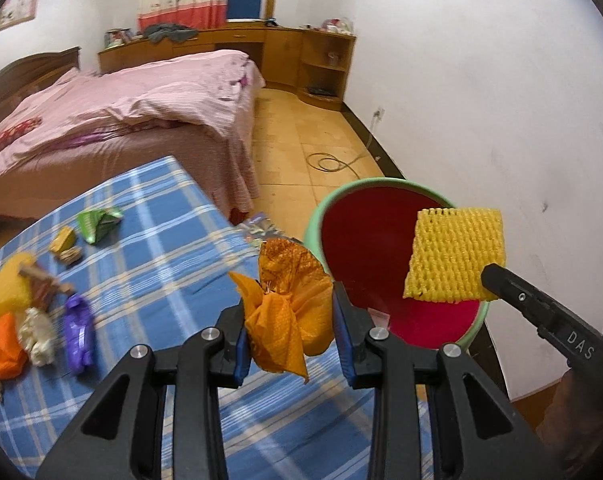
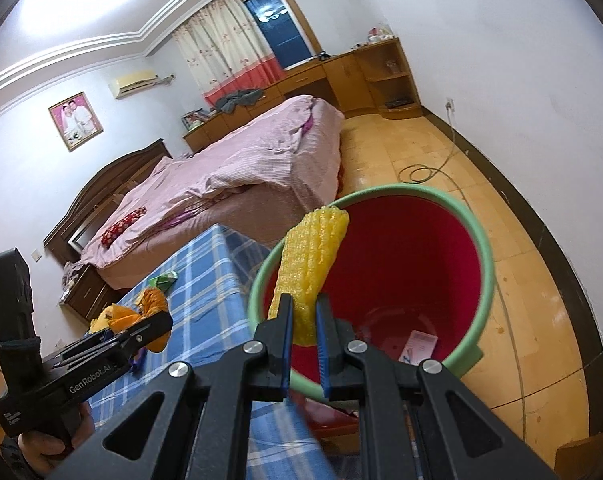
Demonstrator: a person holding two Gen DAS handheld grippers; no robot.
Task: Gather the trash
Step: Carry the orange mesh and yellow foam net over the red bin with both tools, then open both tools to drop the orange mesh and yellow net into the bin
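Observation:
My left gripper (image 1: 289, 320) is shut on an orange mesh bag (image 1: 291, 300), held above the table's right edge beside the bin. My right gripper (image 2: 303, 320) is shut on a yellow foam net (image 2: 313, 256) and holds it over the red bin with a green rim (image 2: 481, 240). The foam net (image 1: 453, 254) and the bin (image 1: 313, 216) also show in the left wrist view. A small pink paper (image 2: 419, 346) lies at the bin's bottom. Several pieces of trash lie on the blue plaid table (image 1: 161, 248): a green wrapper (image 1: 99, 222), a purple wrapper (image 1: 78, 332), an orange bag (image 1: 1, 348), a yellow sponge (image 1: 7, 288).
A bed with pink bedding (image 1: 121, 108) stands behind the table. Wooden cabinets (image 1: 301, 52) line the far wall. A coiled cable (image 1: 329, 160) lies on the tiled floor. A white wall (image 1: 501, 100) is close on the right of the bin.

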